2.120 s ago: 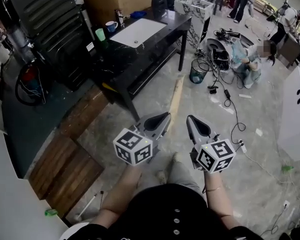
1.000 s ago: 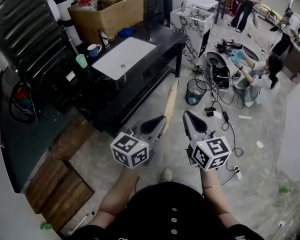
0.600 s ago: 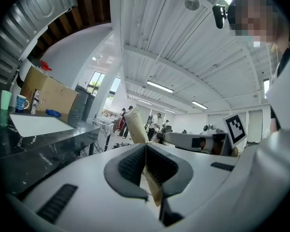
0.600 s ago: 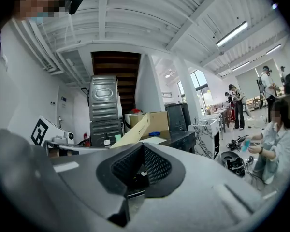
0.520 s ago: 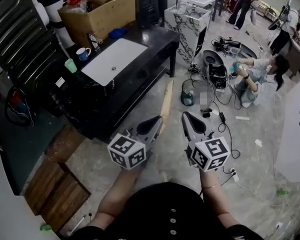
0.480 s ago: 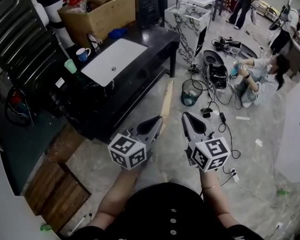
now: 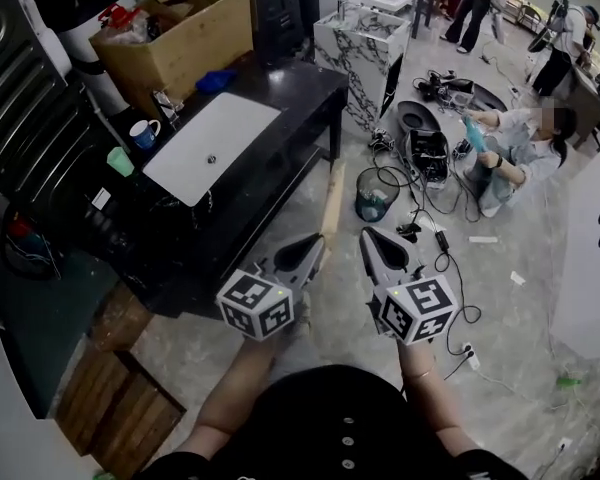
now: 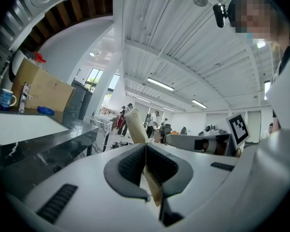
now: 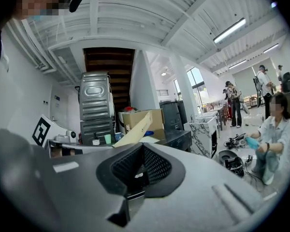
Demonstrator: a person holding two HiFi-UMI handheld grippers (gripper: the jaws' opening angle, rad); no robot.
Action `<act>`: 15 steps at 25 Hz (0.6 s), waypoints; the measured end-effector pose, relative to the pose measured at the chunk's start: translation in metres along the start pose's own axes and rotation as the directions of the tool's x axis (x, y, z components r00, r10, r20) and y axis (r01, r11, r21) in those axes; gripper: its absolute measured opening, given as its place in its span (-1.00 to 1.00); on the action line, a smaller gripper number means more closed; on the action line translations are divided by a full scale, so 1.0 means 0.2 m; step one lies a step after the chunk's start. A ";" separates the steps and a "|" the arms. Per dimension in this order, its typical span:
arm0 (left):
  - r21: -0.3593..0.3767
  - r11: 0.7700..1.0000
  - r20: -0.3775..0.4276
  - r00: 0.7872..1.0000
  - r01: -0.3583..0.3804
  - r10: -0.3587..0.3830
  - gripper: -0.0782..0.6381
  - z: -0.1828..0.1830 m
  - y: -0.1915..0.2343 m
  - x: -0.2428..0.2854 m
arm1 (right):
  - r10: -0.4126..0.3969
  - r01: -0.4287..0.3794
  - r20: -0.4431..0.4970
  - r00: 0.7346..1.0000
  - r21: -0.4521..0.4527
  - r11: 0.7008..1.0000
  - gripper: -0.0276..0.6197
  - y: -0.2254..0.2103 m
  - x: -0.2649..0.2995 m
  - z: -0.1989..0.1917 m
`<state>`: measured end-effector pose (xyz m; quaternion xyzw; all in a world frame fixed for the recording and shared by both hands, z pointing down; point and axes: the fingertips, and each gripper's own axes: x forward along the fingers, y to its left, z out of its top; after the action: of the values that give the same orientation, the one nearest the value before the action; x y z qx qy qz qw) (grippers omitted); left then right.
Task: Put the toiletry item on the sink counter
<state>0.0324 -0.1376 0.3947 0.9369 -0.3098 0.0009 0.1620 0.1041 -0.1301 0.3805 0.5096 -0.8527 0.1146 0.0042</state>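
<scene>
A long beige tube (image 7: 330, 200) sticks forward out of my left gripper (image 7: 315, 243), which is shut on it. In the left gripper view the tube (image 8: 136, 124) runs up between the closed pads of that gripper (image 8: 146, 146). My right gripper (image 7: 366, 236) is level with the left one and shut, with nothing in it. Its own view shows the right gripper (image 9: 142, 146) with jaws together and the tube (image 9: 134, 128) off to the left. The black sink counter (image 7: 280, 98) with its white basin (image 7: 195, 148) stands ahead on the left, well beyond both grippers.
On the counter are a cardboard box (image 7: 175, 33), a tap (image 7: 165, 101), a blue mug (image 7: 143, 131) and a green cup (image 7: 118, 160). A marble cabinet (image 7: 355, 38) stands behind. A waste bin (image 7: 373, 193), cables and a seated person (image 7: 515, 148) are on the floor at right.
The counter and basin have slid left and lower in the head view as I move across the floor. Both grippers keep the same pose, and the tube stays in the left one.
</scene>
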 end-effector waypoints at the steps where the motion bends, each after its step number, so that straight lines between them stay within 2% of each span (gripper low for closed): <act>1: 0.002 1.000 0.001 1.000 0.007 -0.007 -0.75 0.03 0.03 0.04 | -0.005 0.005 0.003 1.000 -0.003 1.000 -0.91 -0.03 0.04 0.02; 15: 0.017 0.997 -0.018 0.997 0.080 -0.080 -0.75 0.34 0.66 0.51 | -0.070 0.070 0.018 0.997 -0.030 0.997 -0.91 -0.35 0.76 0.26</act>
<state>0.0311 -0.3166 0.3795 0.9499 -0.2706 0.0054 0.1564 0.0974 -0.3042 0.3628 0.5401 -0.8360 0.0969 0.0087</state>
